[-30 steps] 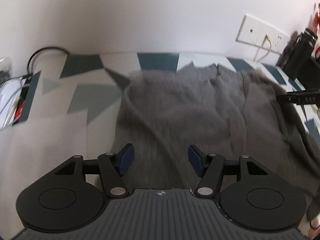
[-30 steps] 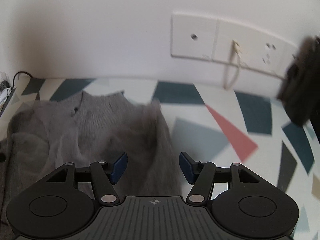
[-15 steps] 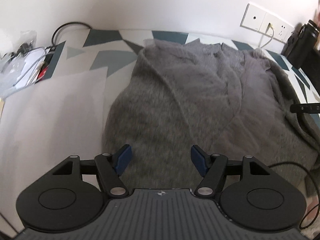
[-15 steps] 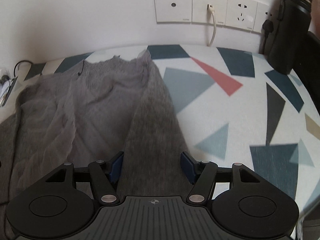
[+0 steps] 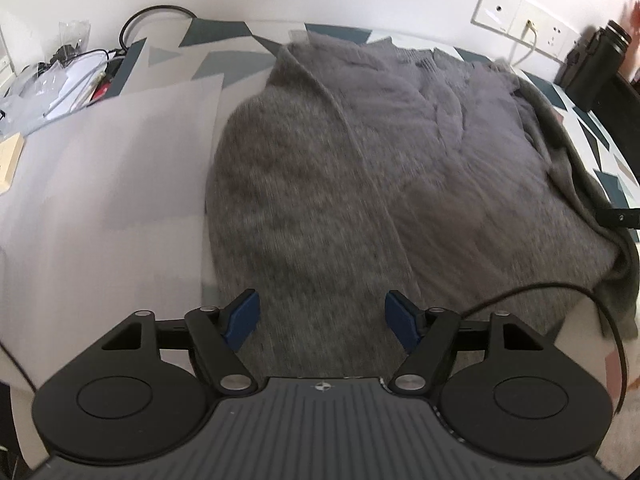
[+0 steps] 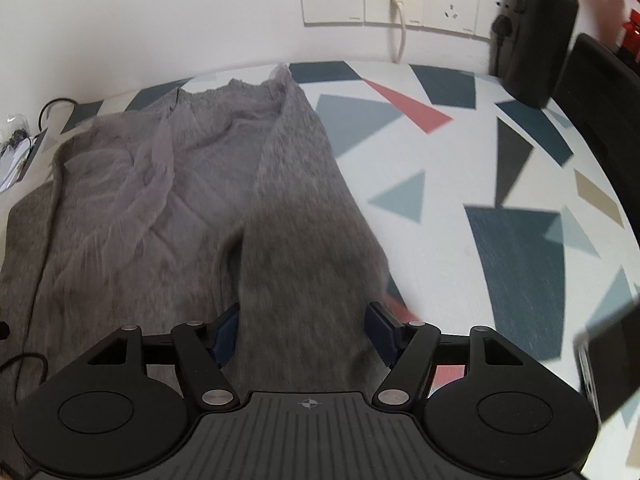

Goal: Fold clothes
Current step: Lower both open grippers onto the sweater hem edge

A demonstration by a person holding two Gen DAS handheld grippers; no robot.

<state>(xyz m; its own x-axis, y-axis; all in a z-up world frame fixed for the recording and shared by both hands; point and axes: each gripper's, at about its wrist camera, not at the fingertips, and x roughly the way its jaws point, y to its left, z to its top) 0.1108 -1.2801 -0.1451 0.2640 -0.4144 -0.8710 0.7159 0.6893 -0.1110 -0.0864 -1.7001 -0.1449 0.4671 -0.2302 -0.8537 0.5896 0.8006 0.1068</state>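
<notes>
Grey sweater [image 5: 360, 168] lies on the patterned table [image 6: 500, 200], collar at far end near the wall. Both side panels look turned in over the middle, so lengthwise folds seem done; near-to-far fold prob. still left. Fabric is fuzzy knit w/ soft creases, edges uneven. Left gripper [image 5: 322, 314] & right gripper [image 6: 302, 330] hover above near hem, jaws spread wide, holding nothing.

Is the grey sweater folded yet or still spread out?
Partly folded: the grey sweater lies flat, both side panels turned inward over its middle, no crosswise fold. Both grippers open, holding nothing.
</notes>
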